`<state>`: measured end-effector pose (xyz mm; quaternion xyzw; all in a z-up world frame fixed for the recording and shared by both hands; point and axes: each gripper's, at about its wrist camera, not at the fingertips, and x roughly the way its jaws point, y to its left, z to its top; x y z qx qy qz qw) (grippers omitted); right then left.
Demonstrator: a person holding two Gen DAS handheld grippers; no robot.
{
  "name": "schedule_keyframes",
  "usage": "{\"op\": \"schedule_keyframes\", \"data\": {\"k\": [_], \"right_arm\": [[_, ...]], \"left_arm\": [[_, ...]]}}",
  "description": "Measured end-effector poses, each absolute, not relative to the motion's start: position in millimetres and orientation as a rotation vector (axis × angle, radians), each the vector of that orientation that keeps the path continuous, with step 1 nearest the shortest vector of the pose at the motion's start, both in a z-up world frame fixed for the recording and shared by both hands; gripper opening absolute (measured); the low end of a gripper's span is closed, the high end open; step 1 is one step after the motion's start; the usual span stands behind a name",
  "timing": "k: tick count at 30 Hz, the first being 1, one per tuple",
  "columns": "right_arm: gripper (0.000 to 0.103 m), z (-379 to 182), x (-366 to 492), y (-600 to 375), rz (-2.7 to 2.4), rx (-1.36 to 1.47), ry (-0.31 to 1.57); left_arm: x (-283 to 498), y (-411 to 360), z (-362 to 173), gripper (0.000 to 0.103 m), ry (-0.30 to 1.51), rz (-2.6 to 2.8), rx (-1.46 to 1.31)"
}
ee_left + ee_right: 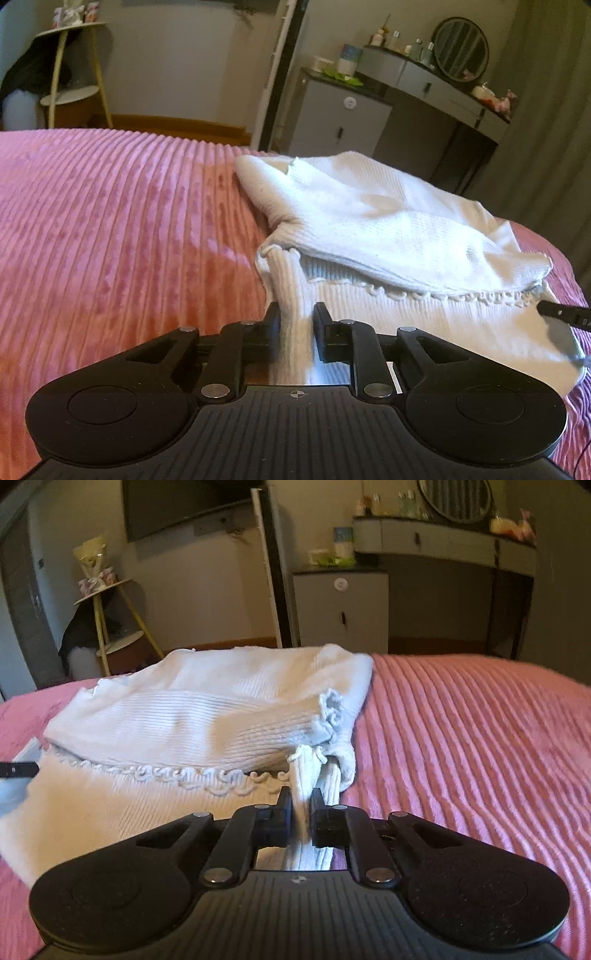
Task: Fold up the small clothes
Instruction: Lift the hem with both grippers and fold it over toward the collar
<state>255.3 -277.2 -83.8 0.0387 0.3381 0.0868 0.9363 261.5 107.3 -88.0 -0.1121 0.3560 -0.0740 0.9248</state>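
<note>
White top [388,229] lies on the pink bed [110,221], far part already folded over; left gripper [296,325] and right gripper [298,808] each pinch a near corner; next fold looks pending.

One white ribbed garment [388,229] lies on one pink bed [110,221]. Two hand-held grippers: left [295,321], right [298,805]. Beyond stand one round mirror [461,50], one cabinet [340,122] and one two-tier stand [70,74].
</note>
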Motion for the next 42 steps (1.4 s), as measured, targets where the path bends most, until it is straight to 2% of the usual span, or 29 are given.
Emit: {"op": "schedule_keyframes", "data": {"k": [1,5,12,20,28,39,42], "right_arm": [[0.008,-84,256,-276,0.177,0.082,0.694],[0.006,-72,244,-272,0.209,0.031,0.651],[0.006,-11,213,-269,0.306,-0.015,0.473],[0.006,19,276,-265,0.165,-0.074,0.346],[0.006,-6,378,-257,0.025,-0.131,0.369],[0.006,-83,459,-249,-0.088,-0.224,0.543],[0.006,-102,471,-243,-0.076,-0.299,0.621]], "left_arm": [[260,108,-86,0.012,0.721,-0.147,-0.235],[241,111,-65,0.01,0.625,-0.134,-0.23],[210,108,-3,0.01,0.434,-0.171,-0.147],[289,103,30,0.01,0.367,-0.112,-0.14],[384,95,5,0.01,0.407,-0.028,-0.093],[454,70,-77,0.011,0.541,0.081,0.094],[459,61,-104,0.017,0.642,0.109,0.218]]}}
